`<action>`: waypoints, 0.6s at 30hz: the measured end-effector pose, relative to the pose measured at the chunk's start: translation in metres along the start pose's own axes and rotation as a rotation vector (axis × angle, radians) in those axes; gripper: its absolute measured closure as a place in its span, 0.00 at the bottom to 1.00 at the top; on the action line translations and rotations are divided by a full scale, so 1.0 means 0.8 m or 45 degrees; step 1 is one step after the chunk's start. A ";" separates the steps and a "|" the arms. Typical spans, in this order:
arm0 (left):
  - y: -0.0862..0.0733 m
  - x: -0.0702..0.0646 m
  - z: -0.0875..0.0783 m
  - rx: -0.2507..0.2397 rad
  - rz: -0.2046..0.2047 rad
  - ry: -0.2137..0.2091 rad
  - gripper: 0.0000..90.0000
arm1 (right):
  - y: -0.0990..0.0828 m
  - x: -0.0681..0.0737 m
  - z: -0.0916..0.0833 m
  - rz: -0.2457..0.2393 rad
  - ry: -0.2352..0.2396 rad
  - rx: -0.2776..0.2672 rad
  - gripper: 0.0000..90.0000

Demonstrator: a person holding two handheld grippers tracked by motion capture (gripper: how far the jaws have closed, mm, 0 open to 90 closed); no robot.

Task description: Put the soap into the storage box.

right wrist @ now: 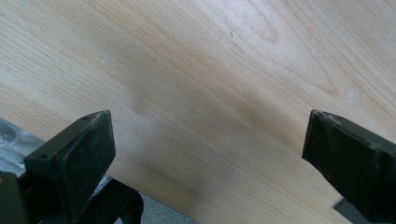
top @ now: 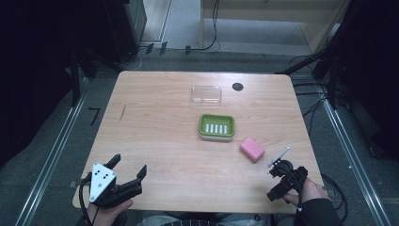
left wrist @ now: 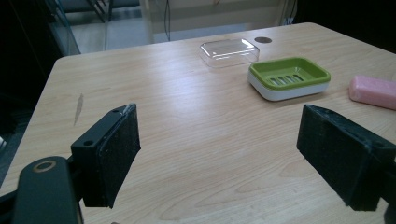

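A pink soap bar [top: 252, 149] lies on the wooden table [top: 160, 108], right of centre. Just to its upper left stands an empty green soap dish [top: 216, 126] with a slotted floor, and a clear plastic lid [top: 206, 94] lies beyond that. My left gripper [top: 129, 165] rests at the near left corner, open and holding nothing. From the left gripper view its jaws [left wrist: 219, 126] frame bare wood, with the dish [left wrist: 289, 77], lid [left wrist: 229, 51] and soap [left wrist: 373, 91] farther off. My right gripper [top: 282, 181] hovers at the near right corner, just short of the soap, open [right wrist: 210, 121] over bare wood.
A dark round spot [top: 237, 86] marks the table near its far edge, right of the lid. A thin dark streak [top: 123, 111] shows on the wood at the left. Cables and stand legs [top: 324, 61] lie on the floor around the table.
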State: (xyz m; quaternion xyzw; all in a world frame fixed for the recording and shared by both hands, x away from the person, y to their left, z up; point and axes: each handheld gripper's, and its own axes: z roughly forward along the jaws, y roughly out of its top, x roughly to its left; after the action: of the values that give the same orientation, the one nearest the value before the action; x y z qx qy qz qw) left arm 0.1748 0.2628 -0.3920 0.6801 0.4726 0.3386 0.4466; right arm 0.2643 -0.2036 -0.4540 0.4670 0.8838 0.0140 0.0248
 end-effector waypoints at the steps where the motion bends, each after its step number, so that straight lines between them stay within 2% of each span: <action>1: 0.000 0.000 0.000 0.000 -0.001 -0.002 0.15 | 0.000 0.001 0.000 0.005 0.000 0.005 0.03; 5: 0.001 -0.002 0.002 0.000 0.007 -0.009 0.15 | -0.001 -0.002 0.002 -0.016 -0.009 0.001 0.03; 7: 0.001 -0.003 0.004 0.010 0.018 -0.011 0.15 | -0.001 -0.002 0.001 -0.002 -0.014 -0.008 0.03; 10: 0.001 -0.001 0.002 0.002 0.001 -0.008 0.15 | 0.000 -0.002 0.001 -0.015 -0.015 -0.017 0.03; 14: 0.001 -0.002 0.002 0.005 0.015 -0.011 0.15 | 0.002 -0.002 0.003 -0.008 -0.003 -0.006 0.03; 18: 0.001 -0.002 0.002 0.002 0.007 -0.006 0.15 | 0.007 -0.002 0.003 -0.022 0.003 -0.004 0.03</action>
State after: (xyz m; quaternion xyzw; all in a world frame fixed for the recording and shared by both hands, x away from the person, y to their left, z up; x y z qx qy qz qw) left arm 0.1761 0.2608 -0.3921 0.6827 0.4698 0.3379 0.4462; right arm 0.2700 -0.2017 -0.4564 0.4594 0.8878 0.0156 0.0246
